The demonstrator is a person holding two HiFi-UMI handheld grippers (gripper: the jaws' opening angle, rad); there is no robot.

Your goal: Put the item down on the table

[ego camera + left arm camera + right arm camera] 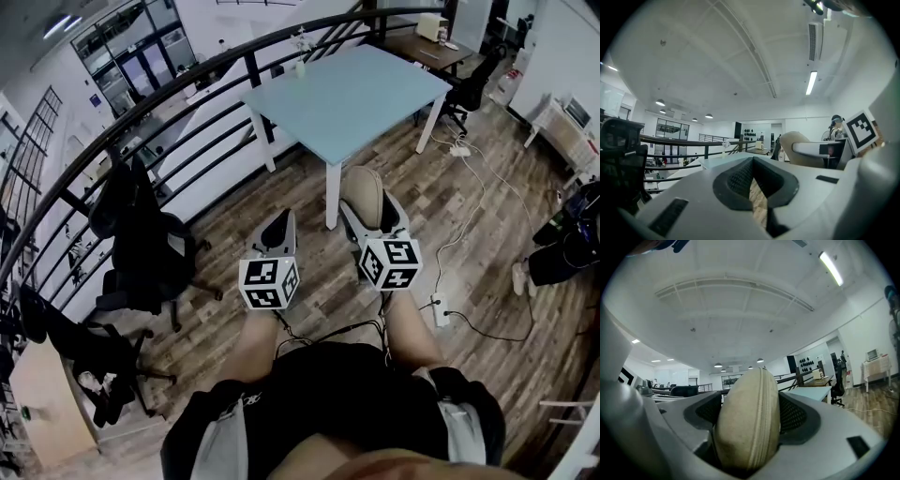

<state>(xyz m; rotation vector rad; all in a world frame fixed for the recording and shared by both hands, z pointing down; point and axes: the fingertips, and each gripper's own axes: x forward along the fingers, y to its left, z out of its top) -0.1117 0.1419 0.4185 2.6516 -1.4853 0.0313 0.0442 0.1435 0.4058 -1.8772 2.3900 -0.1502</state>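
On my feed the right tool fills the lower half of the frame, its jaws spread wide around a beige zipped case standing on edge at centre, with the zip seam running up its middle. The dark ribbed pads press against it from both sides. At middle right I see a pale blue bench behind a dark railing, with a black chair and wooden floor further right. A strip light glows at upper right.
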